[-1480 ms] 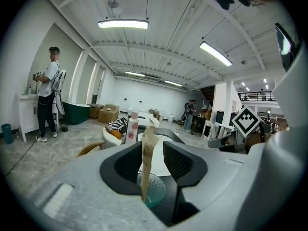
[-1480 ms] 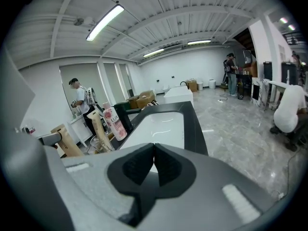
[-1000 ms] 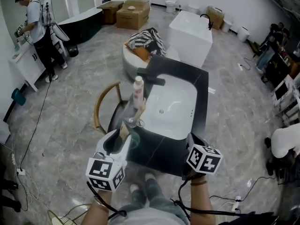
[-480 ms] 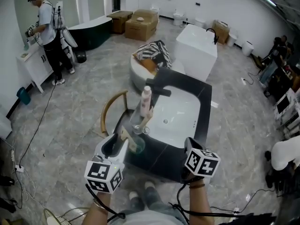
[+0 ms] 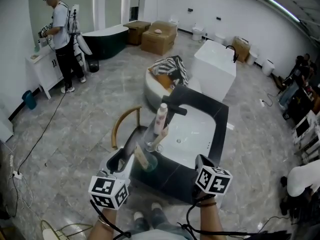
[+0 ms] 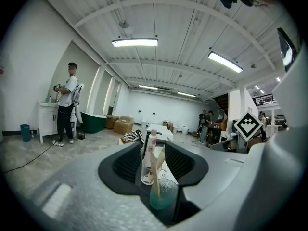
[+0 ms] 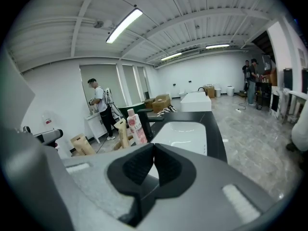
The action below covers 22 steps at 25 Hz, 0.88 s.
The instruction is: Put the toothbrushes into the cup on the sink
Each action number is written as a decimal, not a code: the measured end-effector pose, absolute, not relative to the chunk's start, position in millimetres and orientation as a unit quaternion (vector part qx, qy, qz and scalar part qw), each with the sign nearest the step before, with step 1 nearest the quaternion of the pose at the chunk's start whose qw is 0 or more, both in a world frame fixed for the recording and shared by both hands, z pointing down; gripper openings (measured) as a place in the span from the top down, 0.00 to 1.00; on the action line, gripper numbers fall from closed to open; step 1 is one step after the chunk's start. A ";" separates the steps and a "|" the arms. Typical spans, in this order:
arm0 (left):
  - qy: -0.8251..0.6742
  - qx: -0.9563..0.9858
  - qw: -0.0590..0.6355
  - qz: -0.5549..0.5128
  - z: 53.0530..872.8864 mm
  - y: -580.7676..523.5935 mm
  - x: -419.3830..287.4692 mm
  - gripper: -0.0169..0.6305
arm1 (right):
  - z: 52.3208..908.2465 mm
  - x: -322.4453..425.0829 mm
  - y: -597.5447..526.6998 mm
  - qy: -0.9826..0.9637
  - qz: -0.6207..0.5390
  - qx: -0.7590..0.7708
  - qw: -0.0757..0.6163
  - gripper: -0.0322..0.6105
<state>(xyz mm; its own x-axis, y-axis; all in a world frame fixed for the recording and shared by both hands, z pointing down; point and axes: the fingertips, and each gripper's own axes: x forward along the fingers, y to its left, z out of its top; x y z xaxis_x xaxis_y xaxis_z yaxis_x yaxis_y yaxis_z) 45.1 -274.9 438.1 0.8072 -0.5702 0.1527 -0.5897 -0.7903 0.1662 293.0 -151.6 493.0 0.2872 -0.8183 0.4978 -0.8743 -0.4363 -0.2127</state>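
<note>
a big showroom with a grey marble floor (image 5: 85, 119), tubs and cardboard boxes at the back, and a person (image 5: 62, 39) standing at a white cabinet far off to the left. in the middle stands a black sink counter (image 5: 221, 115) with a white basin (image 5: 192, 134) set in it and a black faucet (image 5: 173, 109) at its left edge.

the left gripper (image 5: 125, 159) hangs at the counter's near left corner with its jaws spread wide and nothing touching them; its own view looks through the gap at the things beyond. the right gripper (image 5: 202, 160) is at the near right edge of the counter, jaws pressed together and empty.

along the left rim of the counter, farthest first: a pink bottle (image 5: 161, 118), then a clear glass (image 5: 151, 145) with a paper-wrapped toothbrush (image 5: 161, 134) leaning in it, then the teal cup (image 5: 148, 162) just ahead of the left gripper. a tan toothbrush (image 6: 155, 177) stands tilted in that cup.
</note>
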 end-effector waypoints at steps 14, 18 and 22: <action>-0.419 0.897 0.103 0.093 450.3 -317.4 -0.7 0.89 | 471.4 294.4 -189.6 -0.565 0.252 0.783 0.064 0.94; -0.443 0.886 0.105 0.087 451.1 -329.9 -4.0 0.93 | 468.7 298.3 -199.1 -0.573 0.246 0.779 0.066 0.94; -0.466 0.873 0.107 0.095 455.7 -339.8 -8.0 0.96 | 470.9 300.4 -203.5 -0.577 0.245 0.776 0.069 0.94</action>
